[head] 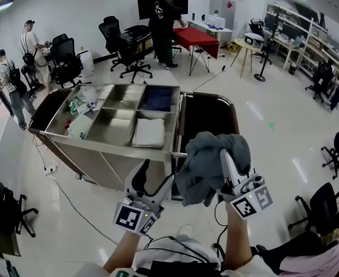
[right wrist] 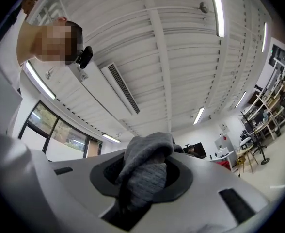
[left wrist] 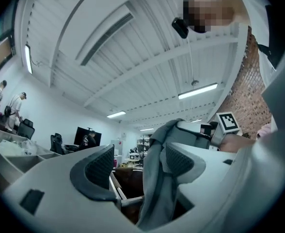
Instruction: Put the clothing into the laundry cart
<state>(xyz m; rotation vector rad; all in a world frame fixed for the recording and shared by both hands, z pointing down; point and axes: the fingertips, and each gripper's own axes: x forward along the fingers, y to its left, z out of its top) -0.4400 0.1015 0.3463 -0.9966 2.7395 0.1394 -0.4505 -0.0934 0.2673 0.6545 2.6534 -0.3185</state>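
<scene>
Right gripper (head: pixel 226 161) clamps a bunched grey garment (head: pixel 207 160), held aloft. At its eight o'clock the left gripper (head: pixel 153 180) stands with jaws spread, cloth hanging just beside one jaw. Beyond, at twelve o'clock, is the laundry cart's dark bag (head: pixel 207 117).

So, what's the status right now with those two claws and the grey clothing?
Right gripper shut on grey garment, held in the air. Left gripper open, cloth hanging between its jaws. Cart's dark bag just ahead, nothing blocking.
</scene>
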